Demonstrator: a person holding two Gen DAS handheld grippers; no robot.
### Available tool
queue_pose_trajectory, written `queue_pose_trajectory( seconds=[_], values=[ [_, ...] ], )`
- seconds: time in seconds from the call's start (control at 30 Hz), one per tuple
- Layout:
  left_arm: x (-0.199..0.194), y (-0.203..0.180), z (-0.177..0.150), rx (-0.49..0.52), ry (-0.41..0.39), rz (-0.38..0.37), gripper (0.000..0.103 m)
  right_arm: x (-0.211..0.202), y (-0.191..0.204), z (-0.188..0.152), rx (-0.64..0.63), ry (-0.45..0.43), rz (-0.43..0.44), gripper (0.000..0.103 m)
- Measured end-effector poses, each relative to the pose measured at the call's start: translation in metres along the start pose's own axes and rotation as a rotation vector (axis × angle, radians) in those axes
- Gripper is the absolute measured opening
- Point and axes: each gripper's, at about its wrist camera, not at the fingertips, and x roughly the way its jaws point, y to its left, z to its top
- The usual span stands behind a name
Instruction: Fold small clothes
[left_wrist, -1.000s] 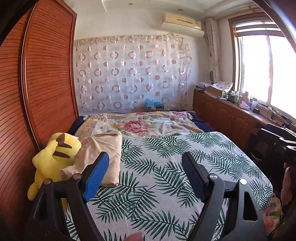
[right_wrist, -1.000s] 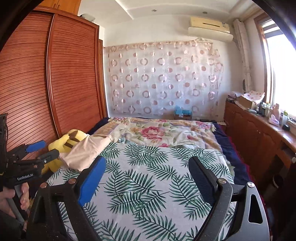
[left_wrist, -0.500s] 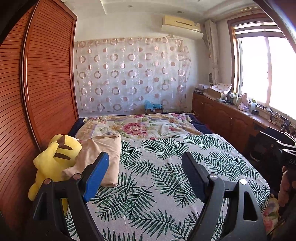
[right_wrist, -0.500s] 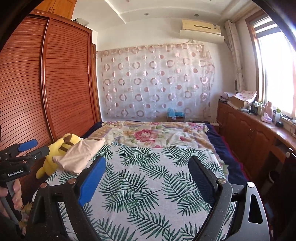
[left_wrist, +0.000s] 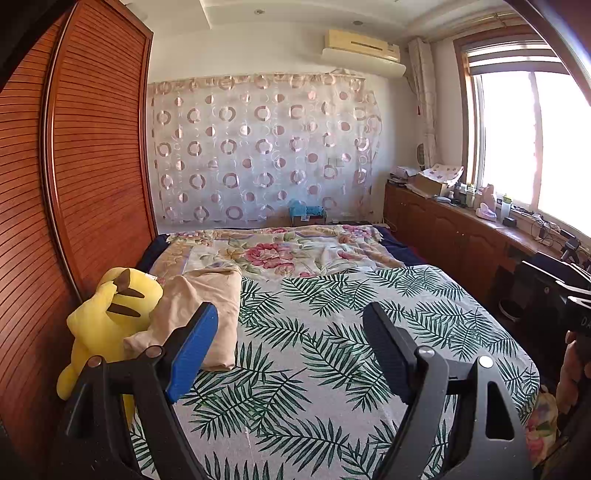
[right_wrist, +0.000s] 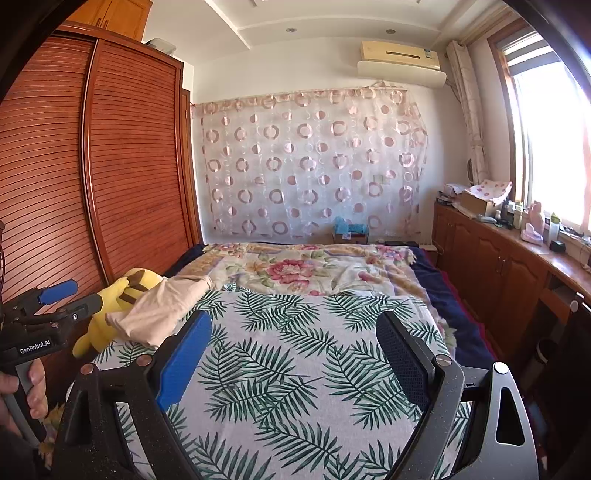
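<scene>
A folded beige garment (left_wrist: 201, 314) lies at the left edge of the bed, leaning on a yellow plush toy (left_wrist: 107, 317). It also shows in the right wrist view (right_wrist: 159, 310). My left gripper (left_wrist: 291, 325) is open and empty, held above the palm-leaf sheet (left_wrist: 332, 332), with the garment just beyond its left finger. My right gripper (right_wrist: 295, 332) is open and empty above the same sheet (right_wrist: 288, 350). The left gripper also shows at the left edge of the right wrist view (right_wrist: 62, 299), open.
A wooden slatted wardrobe (left_wrist: 74, 184) runs along the bed's left side. A floral quilt (left_wrist: 280, 251) covers the far half of the bed. A wooden cabinet (right_wrist: 498, 258) with clutter stands under the window at the right. A circle-patterned curtain (right_wrist: 310, 166) hangs on the far wall.
Both grippers have pulled back and tilted up a little, so more of the room and ceiling shows. Both stay open. The garment has not moved.
</scene>
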Motion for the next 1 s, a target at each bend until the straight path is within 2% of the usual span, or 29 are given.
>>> queue_pose_trajectory(
  seconds=[1.0],
  values=[
    [-0.0001, -0.0023, -0.0026, -0.002, -0.001, -0.003, 0.081, -0.0015, -0.0047, -0.0015, -0.003, -0.001, 0.007, 0.091]
  ],
)
